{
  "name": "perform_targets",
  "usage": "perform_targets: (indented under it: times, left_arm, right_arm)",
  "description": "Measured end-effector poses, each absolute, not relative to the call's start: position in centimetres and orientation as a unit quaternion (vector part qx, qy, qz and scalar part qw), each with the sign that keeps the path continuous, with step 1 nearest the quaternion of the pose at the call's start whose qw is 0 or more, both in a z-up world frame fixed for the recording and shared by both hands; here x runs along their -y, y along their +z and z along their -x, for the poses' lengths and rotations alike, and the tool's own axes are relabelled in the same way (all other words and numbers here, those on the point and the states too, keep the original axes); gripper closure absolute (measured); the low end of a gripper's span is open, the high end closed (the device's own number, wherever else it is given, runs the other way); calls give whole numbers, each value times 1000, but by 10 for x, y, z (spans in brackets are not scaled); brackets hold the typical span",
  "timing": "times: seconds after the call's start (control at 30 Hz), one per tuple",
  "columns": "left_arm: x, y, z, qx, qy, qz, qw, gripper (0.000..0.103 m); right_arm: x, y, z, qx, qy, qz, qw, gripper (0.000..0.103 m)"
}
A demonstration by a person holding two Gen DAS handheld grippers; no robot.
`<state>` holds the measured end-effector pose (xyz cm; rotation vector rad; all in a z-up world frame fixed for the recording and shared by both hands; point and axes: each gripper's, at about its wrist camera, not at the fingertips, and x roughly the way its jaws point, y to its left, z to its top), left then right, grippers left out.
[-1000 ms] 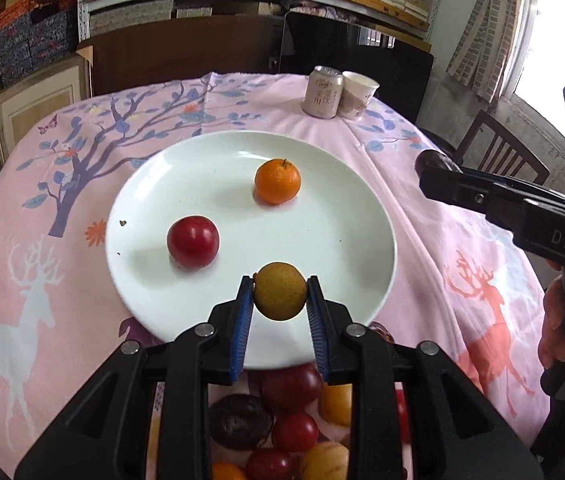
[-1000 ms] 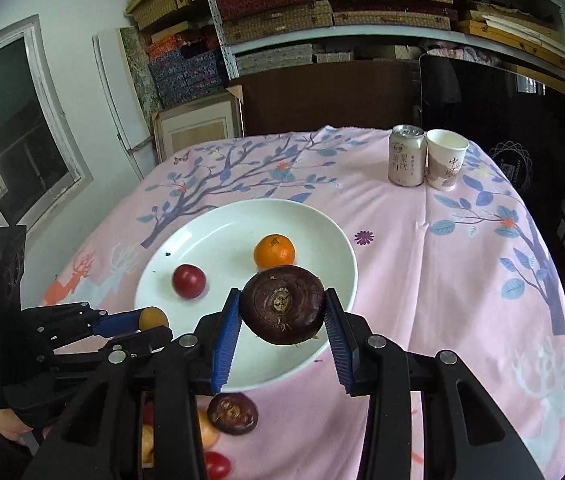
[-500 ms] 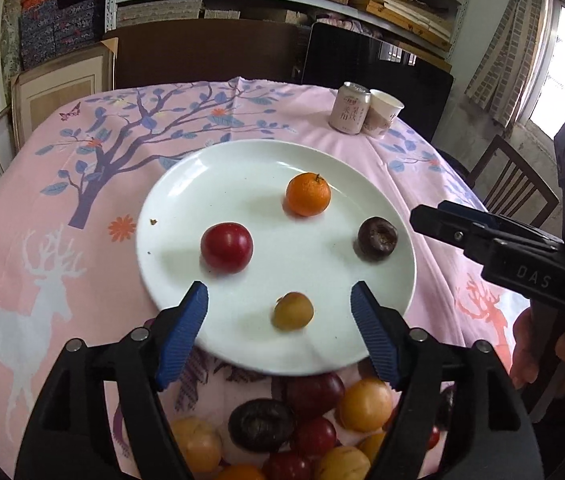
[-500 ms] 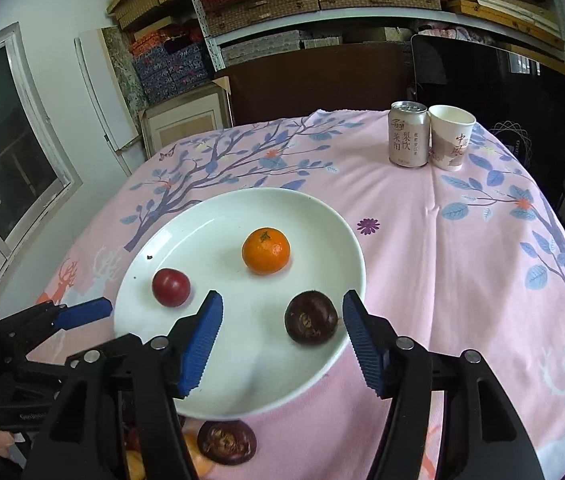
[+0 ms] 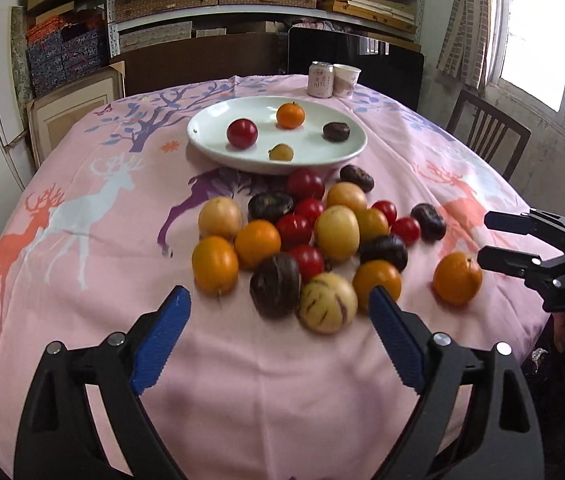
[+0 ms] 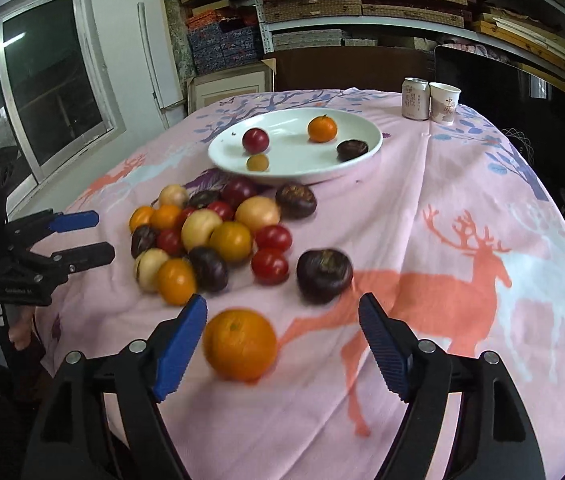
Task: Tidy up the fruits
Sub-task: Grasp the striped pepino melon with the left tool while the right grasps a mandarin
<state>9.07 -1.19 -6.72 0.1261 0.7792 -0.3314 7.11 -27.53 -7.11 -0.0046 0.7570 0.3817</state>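
hovering near the fruit pile (image 5: 306,240), left gripper (image 5: 278,332) and right gripper (image 6: 282,340) are both opening, jaws empty. four fruits are sitting on the far plate (image 5: 210,148). risk judged: the lone orange (image 6: 240,344) is lying off-centre between the right jaws, so closing may be nudging it off the near edge.

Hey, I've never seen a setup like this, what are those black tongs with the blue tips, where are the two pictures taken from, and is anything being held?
Those tongs are two hand-held grippers; a person carries one in each hand. Each has a wide-angle camera looking forward along its two fingers, so one picture comes from the left gripper and the other from the right gripper. Each also shows up at the edge of the other's picture, with part of a hand behind it.

The table has a pink tablecloth printed with deer. At the far side stands a white plate holding four small fruits, with a can and a paper cup beyond. Nearer lies a pile of fruit: red, orange, yellow and dark purple. One orange sits apart, just ahead of the right gripper.

Nothing is held: both sets of jaws are opening and empty.
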Motion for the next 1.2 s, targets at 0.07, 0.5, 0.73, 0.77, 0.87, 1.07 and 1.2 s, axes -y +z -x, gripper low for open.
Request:
perform_targets:
  times: [0.07,0.5,0.73,0.77,0.87,1.07,1.2]
  left_arm:
    - [9,-75,-84,-383,-157,-58,908,15]
    - [43,-92,-75,-401,-162,-87,897,21]
    - [52,-102,-92,-418,-168,-79,889,65]
    - [51,-101,-94,-416,-164,-74,891,70]
    - [50,-102,-99,-420,-167,-65,890,70]
    - [55,-103,-107,-422,-149,-73,891,56]
    - [49,-100,-114,-416,-132,-65,897,43]
  right_arm:
    - [264,-82,-62,-367,188,10,911,24]
    - [256,-98,-60,-335,189,-6,923,56]
    - [272,-110,-74,-356,194,-41,913,56]
    - [272,-108,-73,-350,196,-43,915,56]
    - [274,-110,-73,-353,206,-52,911,56]
    - [275,-111,-72,-351,219,-57,909,56]
    - [276,-111,-70,-348,223,-59,908,56]
